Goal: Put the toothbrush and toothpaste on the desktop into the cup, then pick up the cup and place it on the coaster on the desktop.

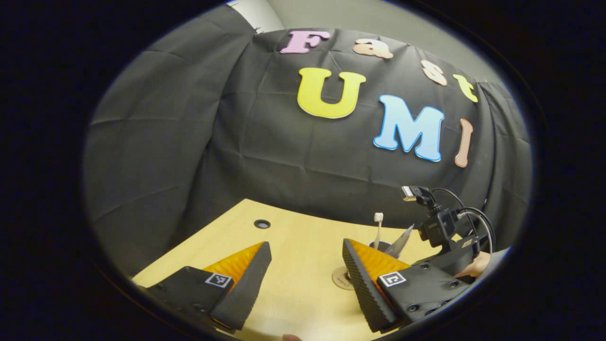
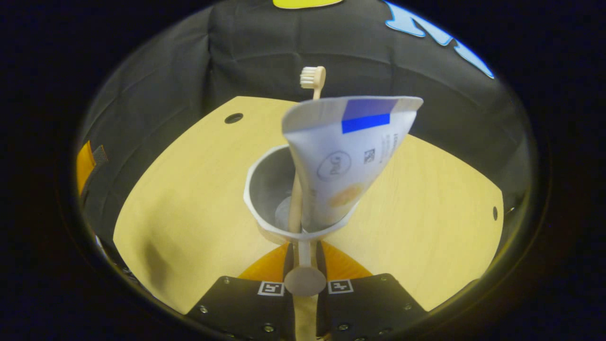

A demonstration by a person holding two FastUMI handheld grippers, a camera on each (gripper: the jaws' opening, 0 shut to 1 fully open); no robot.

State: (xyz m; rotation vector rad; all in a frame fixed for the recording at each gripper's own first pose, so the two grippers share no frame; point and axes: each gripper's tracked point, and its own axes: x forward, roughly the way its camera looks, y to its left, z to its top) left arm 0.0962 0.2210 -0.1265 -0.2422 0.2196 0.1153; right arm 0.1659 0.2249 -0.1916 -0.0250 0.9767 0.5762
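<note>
In the right gripper view a white cup (image 2: pixel 265 189) stands just ahead of my right gripper (image 2: pixel 303 258), which is shut on the cup's handle. A white toothpaste tube (image 2: pixel 345 151) and a beige toothbrush (image 2: pixel 312 78) stand inside it, leaning out over the rim. In the left gripper view my left gripper (image 1: pixel 307 270) hangs open over the desktop with nothing between its fingers. Behind its right finger lie a round cork coaster (image 1: pixel 339 279) and the cup's rim (image 1: pixel 381 245) with the toothbrush (image 1: pixel 378 225) and tube (image 1: pixel 401 240). That finger hides whether the cup touches the coaster.
The light wooden desktop (image 1: pixel 293 241) has a cable hole (image 1: pixel 262 223) near its far edge, also seen as the hole (image 2: pixel 234 118). The right gripper's body with its camera and cables (image 1: pixel 445 232) and a hand (image 1: pixel 473 270) sit at the right. Black cloth walls close the back.
</note>
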